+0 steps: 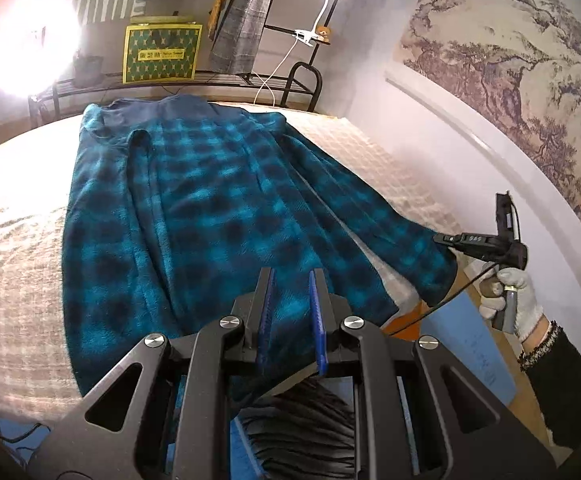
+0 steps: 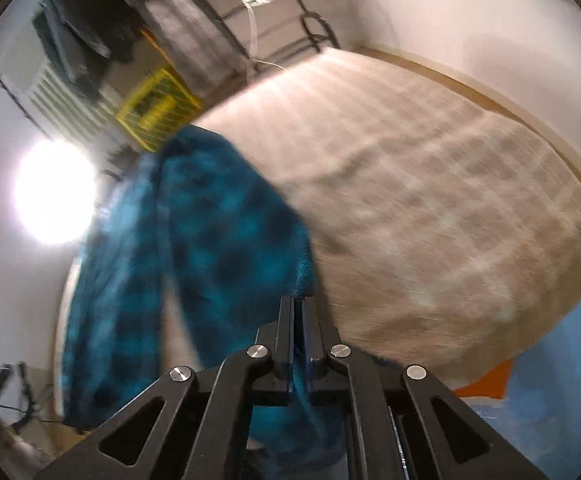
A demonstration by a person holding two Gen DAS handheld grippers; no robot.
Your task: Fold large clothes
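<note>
Both our tongs are clamped on the blue plaid garment point(image 1: 194, 208). Our left gripper point(image 1: 292, 280) pinches a fold of its near hem between its blue pads point(image 1: 316, 320), jaws narrowly parted by the cloth. Our right gripper point(image 2: 299, 308) is closed tight on the hem corner, lifted just off the bed point(image 1: 390, 160). That garment lies spread lengthwise on the bed's beige checked cover, its collar at the bed's far end beside the yellow-green box point(image 1: 162, 54).
</note>
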